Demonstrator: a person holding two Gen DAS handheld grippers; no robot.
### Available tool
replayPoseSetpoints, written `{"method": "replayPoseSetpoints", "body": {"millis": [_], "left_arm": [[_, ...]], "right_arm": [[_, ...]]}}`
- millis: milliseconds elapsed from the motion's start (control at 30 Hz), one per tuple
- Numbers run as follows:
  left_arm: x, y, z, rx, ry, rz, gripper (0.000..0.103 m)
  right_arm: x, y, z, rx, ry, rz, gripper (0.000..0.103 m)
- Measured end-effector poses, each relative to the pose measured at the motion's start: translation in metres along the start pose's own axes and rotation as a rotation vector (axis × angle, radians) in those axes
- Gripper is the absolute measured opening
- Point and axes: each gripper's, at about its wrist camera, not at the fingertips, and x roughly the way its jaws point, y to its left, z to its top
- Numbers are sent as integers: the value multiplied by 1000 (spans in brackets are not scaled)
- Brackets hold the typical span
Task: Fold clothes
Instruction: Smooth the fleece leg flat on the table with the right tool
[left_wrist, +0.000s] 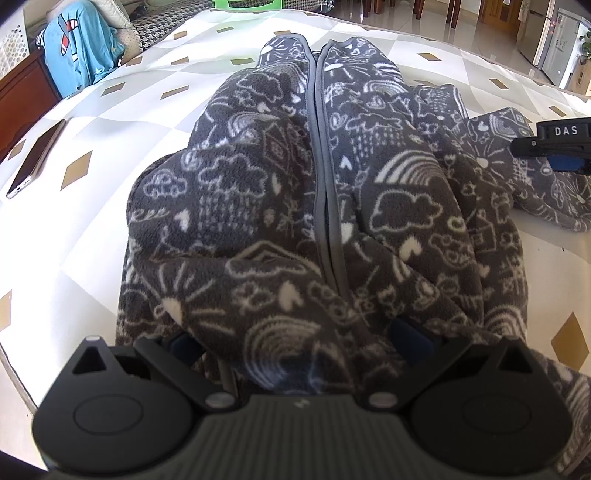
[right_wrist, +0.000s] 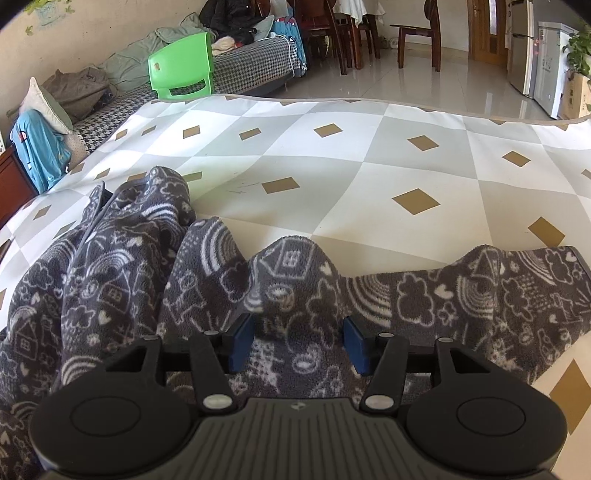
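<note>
A dark grey fleece garment (left_wrist: 314, 192) with white doodle print and a grey zip down its middle lies on the checked table cover. My left gripper (left_wrist: 295, 339) sits at its near hem; the jaws stand wide apart with fleece bunched between and over the blue pads (left_wrist: 408, 334). My right gripper (right_wrist: 299, 343) stands over a sleeve or side part of the same garment (right_wrist: 295, 288), jaws open, blue pads (right_wrist: 240, 341) on either side of a fabric ridge. The right gripper also shows at the right edge of the left wrist view (left_wrist: 554, 144).
The table cover (right_wrist: 369, 166) is white and grey with gold diamonds. A phone (left_wrist: 35, 158) lies on it at the left. Beyond the far edge are a green chair (right_wrist: 183, 66), a sofa with clothes (right_wrist: 110, 74) and wooden chairs (right_wrist: 417, 33).
</note>
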Motion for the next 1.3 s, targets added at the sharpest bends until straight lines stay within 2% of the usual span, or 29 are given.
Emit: {"method": "replayPoseSetpoints", "body": {"millis": [167, 233, 300, 400, 433, 900, 1067, 1167, 1300], "left_arm": [[-1, -2, -2, 3, -4, -3, 103], [-2, -2, -3, 5, -7, -4, 103], [-2, -3, -4, 8, -10, -5, 103], [0, -4, -2, 9, -12, -9, 103], [1, -5, -2, 9, -13, -10, 103], [14, -10, 8, 39, -22, -35, 103], [21, -9, 10, 47, -19, -6, 103], [24, -3, 12, 16, -13, -12, 103], [26, -2, 14, 21, -16, -15, 103]], "right_arm": [[9, 9, -7, -56, 17, -45, 51], [9, 13, -8, -80, 15, -77, 45], [9, 12, -8, -92, 13, -107, 29], [8, 8, -8, -95, 10, -143, 14], [8, 5, -7, -92, 9, -155, 12], [-8, -56, -6, 133, 14, -376, 14], [-14, -78, -5, 218, 17, -455, 15], [-20, -90, -6, 264, 24, -477, 17], [-27, -94, -8, 260, 19, -456, 21]]}}
